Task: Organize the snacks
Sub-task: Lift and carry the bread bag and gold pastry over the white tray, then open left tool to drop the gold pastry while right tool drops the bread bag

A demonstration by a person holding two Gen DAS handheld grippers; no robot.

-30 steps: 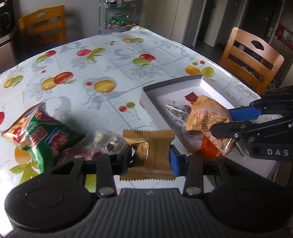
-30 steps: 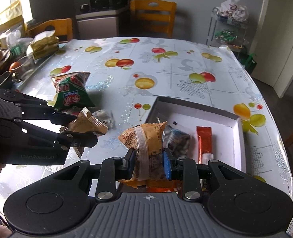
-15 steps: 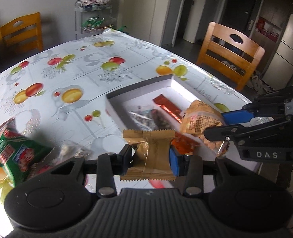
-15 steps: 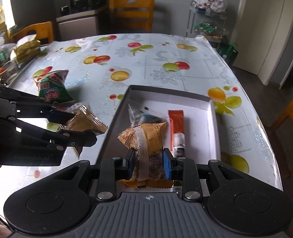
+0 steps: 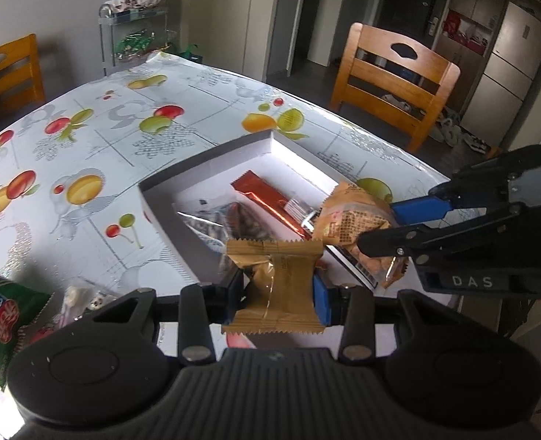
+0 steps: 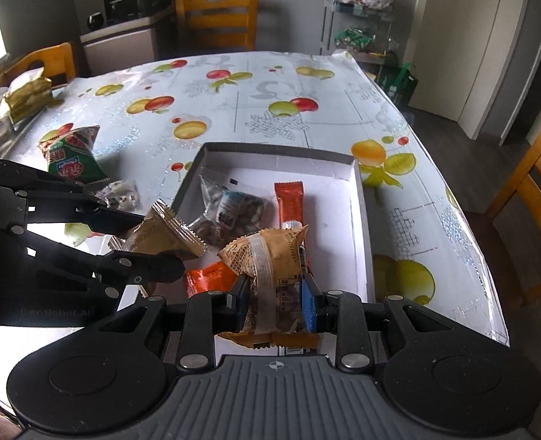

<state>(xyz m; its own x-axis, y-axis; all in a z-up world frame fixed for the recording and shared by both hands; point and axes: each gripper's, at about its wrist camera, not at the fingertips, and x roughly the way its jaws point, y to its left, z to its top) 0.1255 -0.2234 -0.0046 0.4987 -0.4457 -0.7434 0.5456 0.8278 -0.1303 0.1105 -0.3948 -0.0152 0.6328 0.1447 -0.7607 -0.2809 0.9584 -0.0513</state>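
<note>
My left gripper (image 5: pixel 278 295) is shut on a gold-brown wrapped snack (image 5: pixel 276 286), held above the near left corner of the shallow white box (image 5: pixel 233 154). That snack (image 6: pixel 164 234) and the left gripper (image 6: pixel 149 242) also show in the right wrist view. My right gripper (image 6: pixel 274 306) is shut on an orange-tan snack packet (image 6: pixel 270 256) over the box's (image 6: pixel 358 220) near end; the same packet (image 5: pixel 354 220) shows in the left wrist view. Inside the box lie an orange bar (image 6: pixel 288 201), a clear nut packet (image 6: pixel 230 209) and an orange wrapper (image 6: pixel 208 278).
On the fruit-print tablecloth (image 6: pixel 263 110) left of the box lie a green and red chip bag (image 6: pixel 74 157) and a small clear candy bag (image 6: pixel 120 194). Wooden chairs (image 5: pixel 395 84) stand around the table. A wire rack (image 6: pixel 358 33) stands beyond the far edge.
Both grippers have moved sideways to hang over the white box, each keeping its snack. The chip bag and candy bag have slid off to the left of the left wrist view.
</note>
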